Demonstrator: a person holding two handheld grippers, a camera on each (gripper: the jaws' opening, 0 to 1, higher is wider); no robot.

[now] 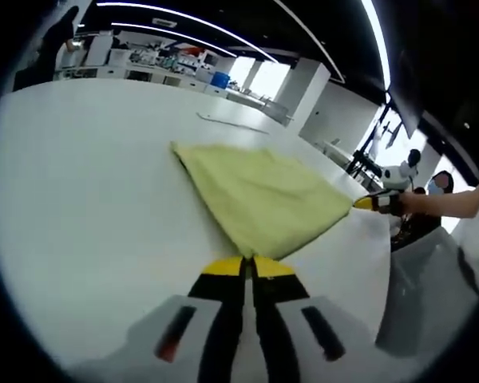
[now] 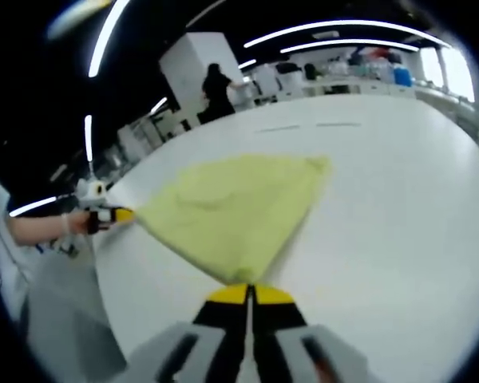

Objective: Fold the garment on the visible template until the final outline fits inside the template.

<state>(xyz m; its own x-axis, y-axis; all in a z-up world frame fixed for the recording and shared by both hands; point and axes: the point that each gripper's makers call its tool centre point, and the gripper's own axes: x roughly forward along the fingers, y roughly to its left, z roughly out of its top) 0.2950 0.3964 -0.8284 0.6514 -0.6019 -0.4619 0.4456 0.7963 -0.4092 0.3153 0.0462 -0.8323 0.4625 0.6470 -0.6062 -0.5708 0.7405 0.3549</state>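
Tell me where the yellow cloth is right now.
The yellow cloth lies spread on the white table, stretched between both grippers: the left gripper pinches one corner and the right gripper another.

Bright ceiling light strips [image 1: 184, 17] glare overhead, edges bend fisheye-style, and both views are softly motion-blurred

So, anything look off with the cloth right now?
The yellow garment is stretched off the white table between both shut grippers, left and right. I can't make out a template beneath it.
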